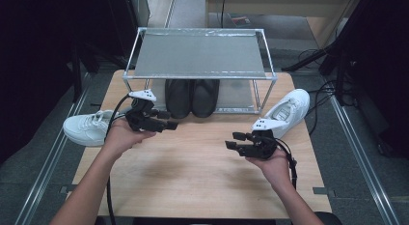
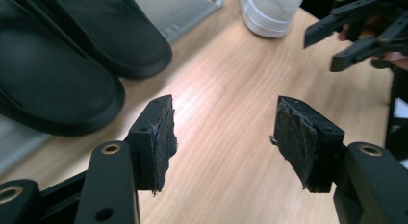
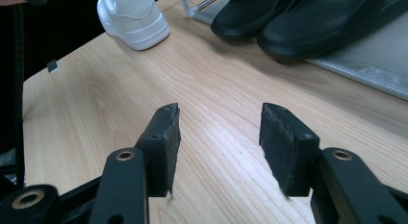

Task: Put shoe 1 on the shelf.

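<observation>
A pair of black slippers [image 1: 192, 97] stands side by side on the lower shelf of a metal rack [image 1: 200, 53], toes toward me. One white sneaker [image 1: 89, 128] lies at the table's left edge, another white sneaker [image 1: 289, 110] at the right of the rack. My left gripper [image 1: 171, 124] hovers open in front of the slippers, nothing between its pads. My right gripper [image 1: 232, 140] is open over the bare wood at centre right, pointing left. In the left gripper view the open left gripper [image 2: 223, 132] faces the slippers [image 2: 57, 75]. The right gripper view has the empty right gripper [image 3: 219, 137] over wood.
The wooden table [image 1: 193, 172] has bare room between and in front of both hands. The rack's top shelf holds nothing. Metal floor rails run along both sides of the table, and cables lie on the floor at the right.
</observation>
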